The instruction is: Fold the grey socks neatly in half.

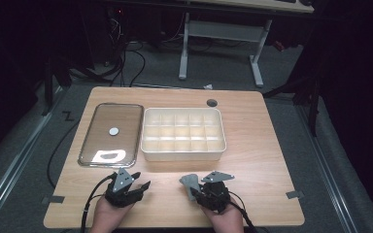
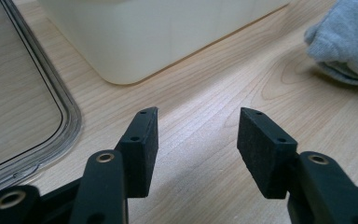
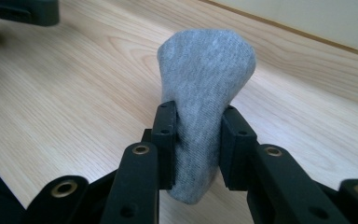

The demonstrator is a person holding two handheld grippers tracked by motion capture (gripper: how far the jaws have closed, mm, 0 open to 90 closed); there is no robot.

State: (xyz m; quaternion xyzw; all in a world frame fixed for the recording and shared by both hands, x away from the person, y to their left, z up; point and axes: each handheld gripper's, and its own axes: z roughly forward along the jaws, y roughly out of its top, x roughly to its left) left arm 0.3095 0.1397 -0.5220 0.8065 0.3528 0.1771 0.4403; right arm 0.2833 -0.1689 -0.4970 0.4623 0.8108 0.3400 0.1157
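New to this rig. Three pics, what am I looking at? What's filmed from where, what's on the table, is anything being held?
There is no robot arm here. A person sits at a wooden table and holds a two-jaw hand gripper in each hand.

The wide picture comes from a fixed camera above the person, looking down and forward. The other two come from small cameras riding on each gripper, looking along its black jaws.

On the table stand a cream divided box and, to its left, a clear lid lying flat.

The left gripper is open, its jaws apart over bare wood near the corner of the box. The right gripper is shut on a piece of grey cloth; what kind of cloth it is cannot be told. The same cloth also shows in the left gripper view.
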